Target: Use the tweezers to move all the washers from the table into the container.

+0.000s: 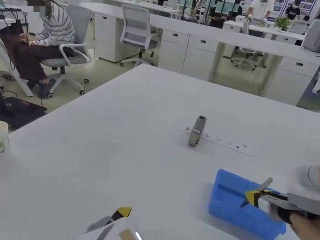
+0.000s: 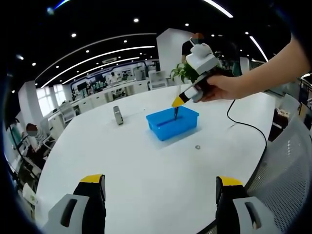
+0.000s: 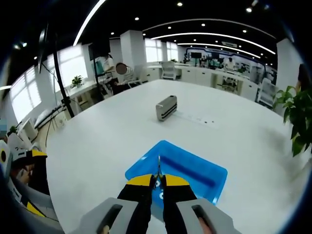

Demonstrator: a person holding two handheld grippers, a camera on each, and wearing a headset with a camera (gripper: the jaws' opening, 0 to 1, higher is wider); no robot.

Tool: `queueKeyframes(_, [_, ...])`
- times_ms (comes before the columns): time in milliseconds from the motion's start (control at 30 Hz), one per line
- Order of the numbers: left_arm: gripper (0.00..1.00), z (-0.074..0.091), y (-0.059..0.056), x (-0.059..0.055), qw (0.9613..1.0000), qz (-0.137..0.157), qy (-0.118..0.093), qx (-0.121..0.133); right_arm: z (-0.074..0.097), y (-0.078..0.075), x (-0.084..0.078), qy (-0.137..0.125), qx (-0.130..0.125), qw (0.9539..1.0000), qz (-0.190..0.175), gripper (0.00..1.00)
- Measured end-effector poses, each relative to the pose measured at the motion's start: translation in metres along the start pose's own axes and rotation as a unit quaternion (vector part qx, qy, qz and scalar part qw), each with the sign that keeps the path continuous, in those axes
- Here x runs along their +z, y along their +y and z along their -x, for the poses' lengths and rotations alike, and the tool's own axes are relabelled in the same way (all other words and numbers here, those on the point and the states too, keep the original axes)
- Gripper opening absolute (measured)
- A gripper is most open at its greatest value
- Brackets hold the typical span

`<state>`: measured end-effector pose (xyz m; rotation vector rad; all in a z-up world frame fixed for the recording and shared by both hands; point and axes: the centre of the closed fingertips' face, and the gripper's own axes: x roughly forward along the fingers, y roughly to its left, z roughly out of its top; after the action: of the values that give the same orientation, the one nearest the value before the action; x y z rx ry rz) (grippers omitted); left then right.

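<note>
- My right gripper (image 3: 157, 181) sits low in the centre of the right gripper view. Its yellow-tipped fingers (image 3: 141, 181) are pressed together, pinching the tweezers (image 3: 159, 166).
- The tweezers' thin tips point into the open blue container (image 3: 200, 171). They are too fine for me to tell whether anything is held between them.
- In the left gripper view the container rests at the centre of the frame on the white table (image 2: 122, 161). My hand (image 2: 222, 87) reaches in from the upper right and holds the right gripper just above it.
- One washer (image 2: 197, 146) lies flat on the table just below and right of the container in that frame, near it but not touching.
- My left gripper (image 2: 161, 184) is at the bottom of its own view, its fingers spread wide over bare tabletop, well apart from the container.
- A grey metal box (image 1: 196, 131) stands at the centre of the head view, at the left end of a socket strip (image 1: 225, 142) set into the tabletop.
- A black cable (image 2: 246, 127) trails across the table on the right of the left gripper view.
- A potted plant (image 3: 297, 114) fills the right edge of the right gripper view.
- A person in a striped top (image 1: 55, 30) sits on an office chair in the upper left of the head view.
</note>
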<state>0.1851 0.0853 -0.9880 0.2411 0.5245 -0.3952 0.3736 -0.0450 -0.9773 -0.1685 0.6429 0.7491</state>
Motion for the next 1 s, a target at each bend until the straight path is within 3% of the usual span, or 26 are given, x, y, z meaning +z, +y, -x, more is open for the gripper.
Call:
queueKeyframes(200, [0.96, 0.0, -0.002, 0.002, 1.0, -0.003, -0.003, -0.004, 0.019, 0.007, -0.003, -0.015, 0.01, 0.9998, -0.001, 0.04])
queueKeyframes(500, [0.96, 0.001, -0.004, 0.003, 0.9999, -0.008, -0.007, -0.007, 0.038, 0.014, -0.026, -0.012, 0.018, 0.9996, -0.018, 0.04])
queueKeyframes(1000, [0.95, 0.002, -0.002, 0.006, 0.9999, -0.006, -0.015, -0.001, 0.03, 0.035, -0.077, 0.035, 0.023, 0.999, -0.014, 0.04])
